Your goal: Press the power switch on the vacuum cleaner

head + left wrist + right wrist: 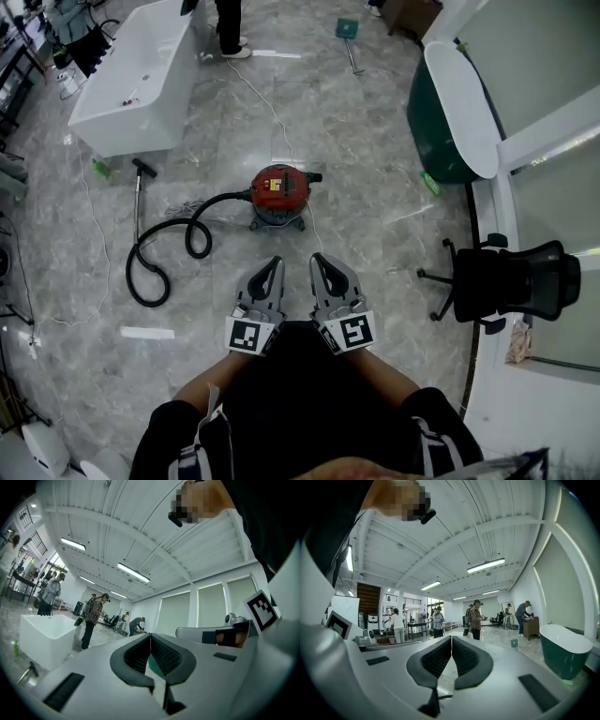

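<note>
A red canister vacuum cleaner stands on the marble floor ahead of me, its black hose looping to the left and ending at a wand. Both grippers are held close to my body, well short of the vacuum. My left gripper is shut with nothing in it, tips touching. My right gripper is shut and empty too, tips meeting. Both gripper views look up and out over the room, not at the vacuum.
A white bathtub stands at the far left, a dark green bathtub at the far right. A black office chair sits at the right. A white cable runs across the floor behind the vacuum. Several people stand in the room.
</note>
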A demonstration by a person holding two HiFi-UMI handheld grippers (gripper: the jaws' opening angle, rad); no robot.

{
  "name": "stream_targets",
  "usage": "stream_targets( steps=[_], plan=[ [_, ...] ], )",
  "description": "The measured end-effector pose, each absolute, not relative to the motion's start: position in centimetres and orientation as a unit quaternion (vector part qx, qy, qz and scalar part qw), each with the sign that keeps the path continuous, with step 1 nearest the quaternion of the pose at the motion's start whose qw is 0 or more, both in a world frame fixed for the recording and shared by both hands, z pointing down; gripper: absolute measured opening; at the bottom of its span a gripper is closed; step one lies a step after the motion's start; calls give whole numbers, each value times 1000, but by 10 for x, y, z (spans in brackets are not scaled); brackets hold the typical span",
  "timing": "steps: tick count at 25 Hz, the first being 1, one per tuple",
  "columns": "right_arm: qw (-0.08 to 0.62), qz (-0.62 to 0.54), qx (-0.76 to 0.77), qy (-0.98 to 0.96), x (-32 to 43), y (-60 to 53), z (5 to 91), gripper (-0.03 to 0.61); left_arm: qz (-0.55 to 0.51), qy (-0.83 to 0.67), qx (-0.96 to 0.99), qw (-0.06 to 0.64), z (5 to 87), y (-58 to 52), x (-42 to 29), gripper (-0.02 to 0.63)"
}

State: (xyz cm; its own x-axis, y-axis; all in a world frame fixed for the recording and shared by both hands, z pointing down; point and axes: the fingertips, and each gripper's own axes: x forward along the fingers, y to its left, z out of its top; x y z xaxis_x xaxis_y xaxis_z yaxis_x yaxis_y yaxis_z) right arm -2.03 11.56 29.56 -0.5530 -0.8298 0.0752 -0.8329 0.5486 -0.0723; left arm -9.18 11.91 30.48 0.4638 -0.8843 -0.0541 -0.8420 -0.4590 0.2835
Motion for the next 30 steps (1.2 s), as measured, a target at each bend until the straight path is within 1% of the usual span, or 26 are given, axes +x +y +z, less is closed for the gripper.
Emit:
stream_targets(
  steps=[9,14,18,23,30],
  plan=[
    [9,61,488,-871,-42,75,304,20,-92,-503,854,93,304,84,-120,18],
    [3,58,488,-871,-61,66,305,20,-90,-501,855,99,305,72,-133,18],
    [11,56,491,-869,-62,58,306,20,-97,-491,860,99,304,62,-128,18],
    [16,59,502,-863,-64,48,309,20,-78,-481,869,93,322,61,-134,18],
    [28,54,518,-853,-60,41,311,20,-93,-481,866,105,313,41,-137,18]
  ],
)
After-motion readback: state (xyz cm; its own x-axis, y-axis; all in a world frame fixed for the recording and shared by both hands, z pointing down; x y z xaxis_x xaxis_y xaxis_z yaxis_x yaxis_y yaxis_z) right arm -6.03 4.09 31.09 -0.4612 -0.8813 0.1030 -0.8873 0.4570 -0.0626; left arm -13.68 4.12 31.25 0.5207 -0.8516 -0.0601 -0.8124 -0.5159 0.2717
